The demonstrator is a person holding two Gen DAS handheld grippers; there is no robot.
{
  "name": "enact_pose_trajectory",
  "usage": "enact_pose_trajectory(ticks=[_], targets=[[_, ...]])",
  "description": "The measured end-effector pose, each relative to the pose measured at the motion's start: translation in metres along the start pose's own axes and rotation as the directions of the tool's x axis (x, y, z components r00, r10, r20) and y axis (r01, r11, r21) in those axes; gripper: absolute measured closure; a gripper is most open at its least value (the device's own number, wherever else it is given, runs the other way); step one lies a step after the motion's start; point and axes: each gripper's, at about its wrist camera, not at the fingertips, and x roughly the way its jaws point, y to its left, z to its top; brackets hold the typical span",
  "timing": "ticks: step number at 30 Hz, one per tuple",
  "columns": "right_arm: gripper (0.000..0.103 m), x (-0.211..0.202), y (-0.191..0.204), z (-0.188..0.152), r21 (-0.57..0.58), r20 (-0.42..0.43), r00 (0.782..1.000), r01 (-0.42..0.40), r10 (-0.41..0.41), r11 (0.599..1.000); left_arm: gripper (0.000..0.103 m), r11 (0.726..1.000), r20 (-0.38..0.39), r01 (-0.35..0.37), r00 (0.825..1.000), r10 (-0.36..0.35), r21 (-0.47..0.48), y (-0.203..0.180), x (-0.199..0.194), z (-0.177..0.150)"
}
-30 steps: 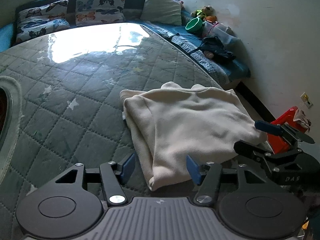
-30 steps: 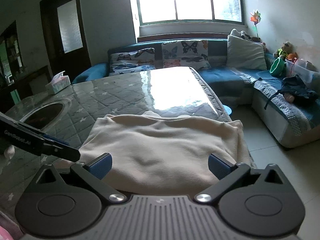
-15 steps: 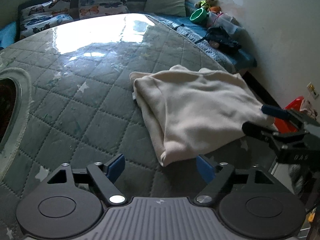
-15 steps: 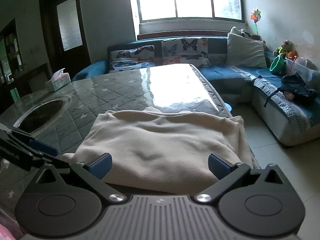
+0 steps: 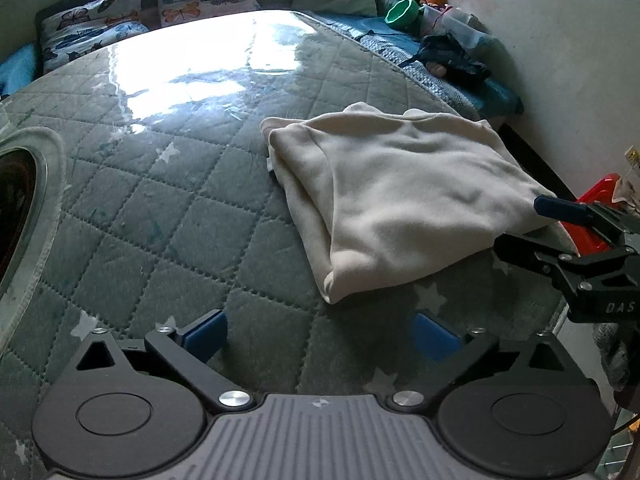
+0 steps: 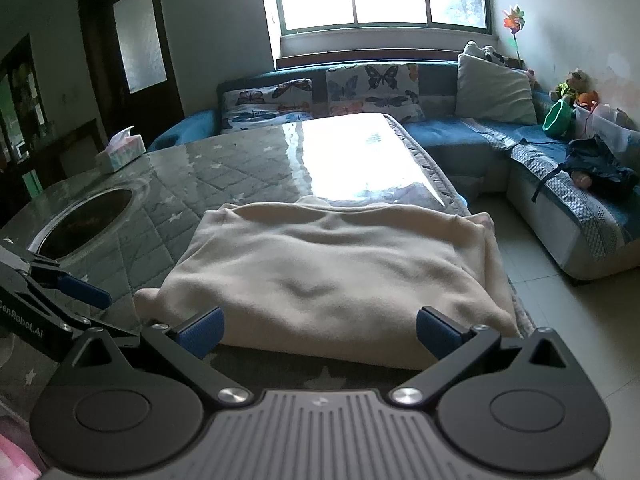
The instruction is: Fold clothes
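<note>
A cream garment (image 5: 400, 200), folded into a rough rectangle, lies flat on the quilted green table cover (image 5: 160, 220) near its right edge. My left gripper (image 5: 320, 336) hovers just short of the garment's near corner; its jaws are opening wide and nothing is between them. In the right wrist view the garment (image 6: 332, 272) fills the middle. My right gripper (image 6: 319, 334) stands open at its near edge, pads apart and not pressing the fabric. From the left wrist view the right gripper (image 5: 532, 228) sits at the garment's right corner.
A round opening (image 5: 16, 200) is cut into the table at the left. A tissue box (image 6: 120, 152) stands at the far left corner. A blue sofa (image 6: 460, 136) with cushions wraps the far and right sides. A red object (image 5: 596, 216) lies beyond the table's right edge.
The left gripper's jaws widened and let go of the garment's near corner, then drew back from it. The garment now lies flat. The right gripper stayed put.
</note>
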Motion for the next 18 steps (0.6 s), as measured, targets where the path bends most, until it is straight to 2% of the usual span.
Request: enact_pose_trajectory(ticks=[18], targets=[[0.0, -0.0016, 0.0005, -0.0033, -0.01, -0.023, 1.0, 0.018, -0.018, 1.0, 0.0, 0.999, -0.01, -0.032, 0.999, 0.032, 0.006, -0.0036, 0.0012, -0.0022]])
